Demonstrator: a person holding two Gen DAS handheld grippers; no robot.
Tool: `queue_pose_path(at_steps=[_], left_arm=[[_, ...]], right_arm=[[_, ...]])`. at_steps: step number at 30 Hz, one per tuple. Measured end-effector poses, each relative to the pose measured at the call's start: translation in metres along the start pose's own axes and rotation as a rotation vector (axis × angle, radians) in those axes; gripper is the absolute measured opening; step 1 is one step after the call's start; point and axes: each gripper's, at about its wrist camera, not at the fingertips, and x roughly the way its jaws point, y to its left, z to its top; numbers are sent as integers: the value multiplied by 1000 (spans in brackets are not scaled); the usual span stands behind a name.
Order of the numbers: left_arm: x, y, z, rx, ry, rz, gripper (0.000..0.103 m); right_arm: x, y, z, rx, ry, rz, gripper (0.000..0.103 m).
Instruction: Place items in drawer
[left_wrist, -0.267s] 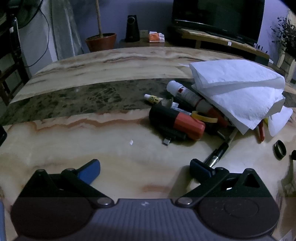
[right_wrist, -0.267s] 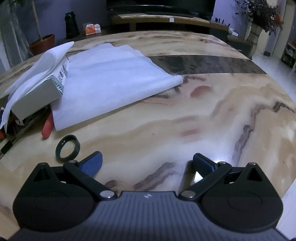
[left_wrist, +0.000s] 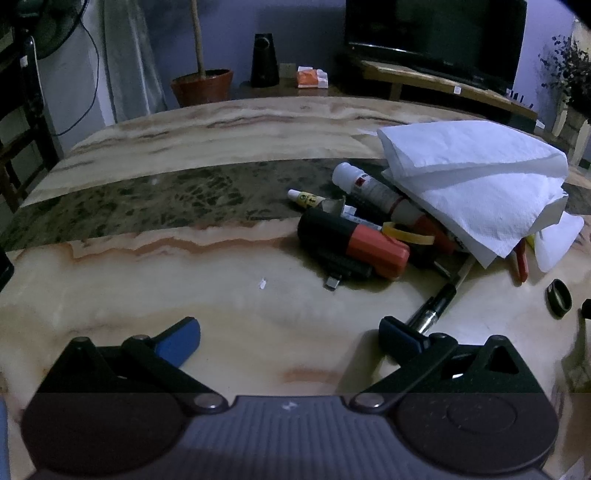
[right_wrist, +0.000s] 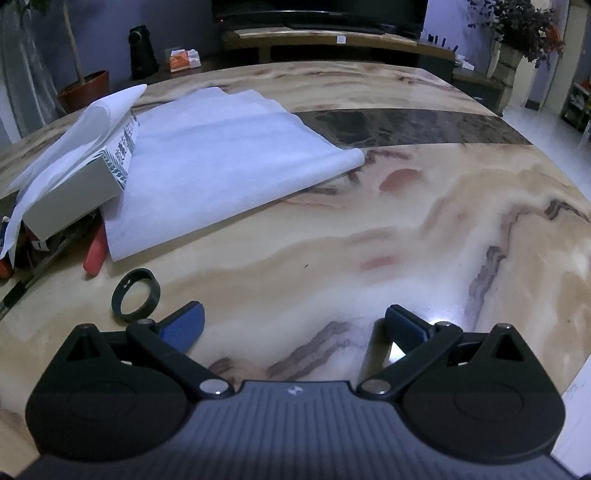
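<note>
Items (left_wrist: 369, 236) heaped on table (left_wrist: 184, 280) under tissue (left_wrist: 476, 184); ring (right_wrist: 136, 293) apart. No drawer visible, maybe off-frame. Left gripper (left_wrist: 290, 332) and right gripper (right_wrist: 293, 323) wide, empty. Stage unclear.

Your right gripper (right_wrist: 293, 326) hangs over the marble table (right_wrist: 406, 229), jaws wide apart around nothing. 1 black ring (right_wrist: 136, 293) lies just beside your left fingertip (right_wrist: 183, 326); white paper (right_wrist: 221, 162) lies farther back.
</note>
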Motion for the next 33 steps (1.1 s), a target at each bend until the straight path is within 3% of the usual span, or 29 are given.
queue_pose_path(at_steps=[14, 18, 25, 29, 32, 33], left_arm=[[4, 12, -4, 56, -60, -39, 103], [4, 22, -2, 65, -79, -10, 103], [6, 25, 3, 213, -153, 43, 103], [8, 30, 2, 291, -163, -99, 102], [12, 36, 5, 351, -118, -303, 102], [12, 36, 6, 369, -112, -329, 102]], right_arm=[[-7, -1, -8, -15, -31, 4, 103], [-5, 0, -6, -13, -40, 12, 103], [-4, -1, -10, -42, -84, 49, 103], [-5, -4, -14, -75, -100, 83, 103], [-4, -5, -13, -90, -103, 98, 103], [-4, -5, -13, -89, -103, 98, 103]])
